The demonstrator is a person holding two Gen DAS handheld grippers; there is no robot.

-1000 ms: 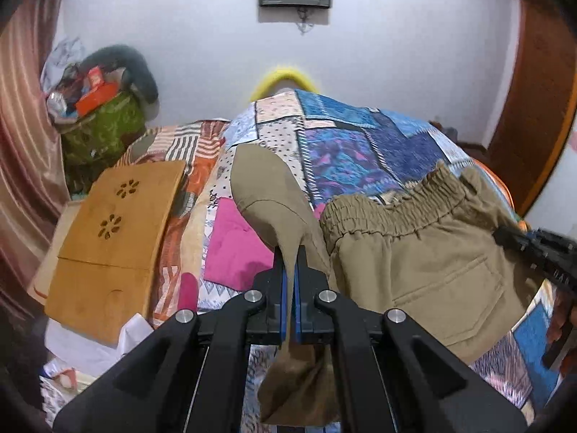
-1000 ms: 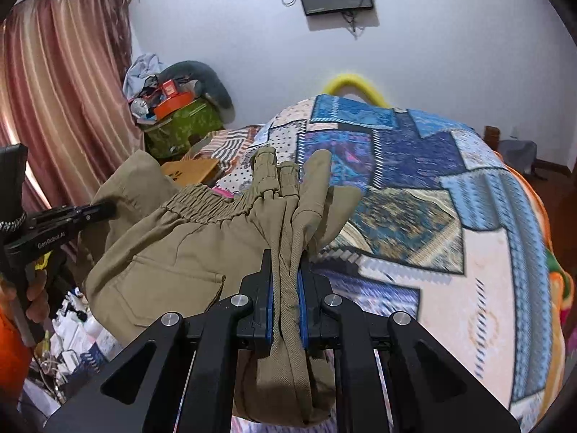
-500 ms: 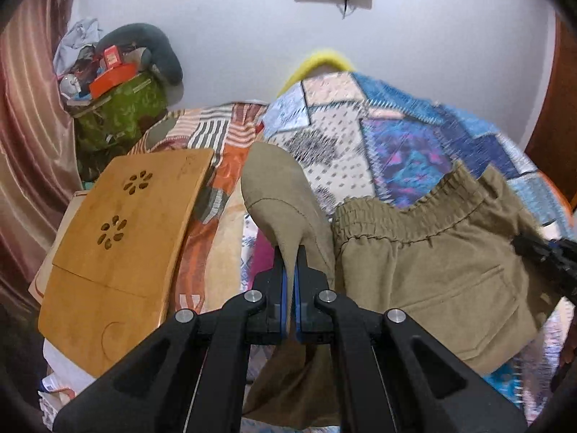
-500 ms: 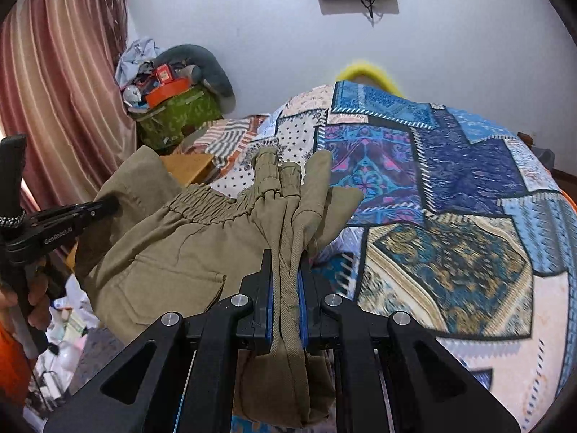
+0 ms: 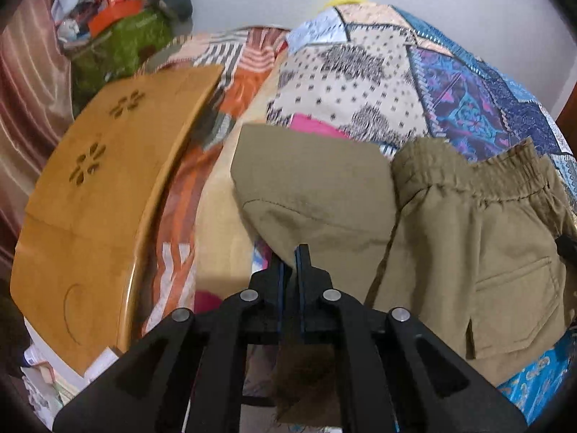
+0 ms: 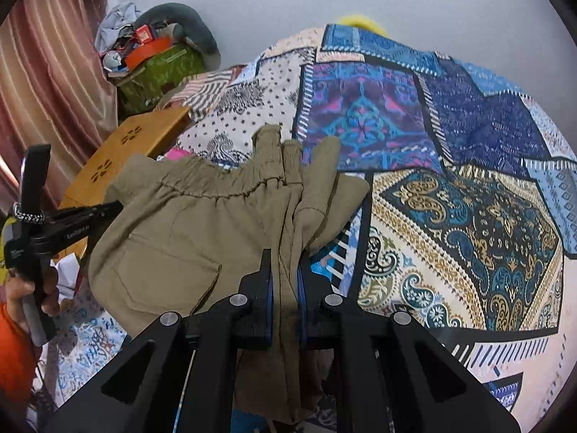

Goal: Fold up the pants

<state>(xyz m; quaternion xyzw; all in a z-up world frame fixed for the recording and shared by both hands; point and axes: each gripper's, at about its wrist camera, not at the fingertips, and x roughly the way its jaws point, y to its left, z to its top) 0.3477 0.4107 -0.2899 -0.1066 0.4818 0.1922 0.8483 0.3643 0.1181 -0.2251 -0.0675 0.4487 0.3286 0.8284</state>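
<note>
Khaki pants (image 5: pixel 468 238) held up over a quilt-covered bed (image 6: pixel 450 137)

The left hand-held gripper (image 5: pixel 291 263) is clamped on one edge of the pants, the right hand-held gripper (image 6: pixel 285 281) on a bunched fold by the waistband (image 6: pixel 216 189); a wooden board (image 5: pixel 97 198) lies beside the bed

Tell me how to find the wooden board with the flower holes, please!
Look at the big bed with the patchwork quilt. Off its left side, below the green bag piled with clutter, lies the wooden board. It is the only plain, flat, tan thing there, with two flower-shaped clusters of holes cut through it; everything around it is patterned cloth.
</note>
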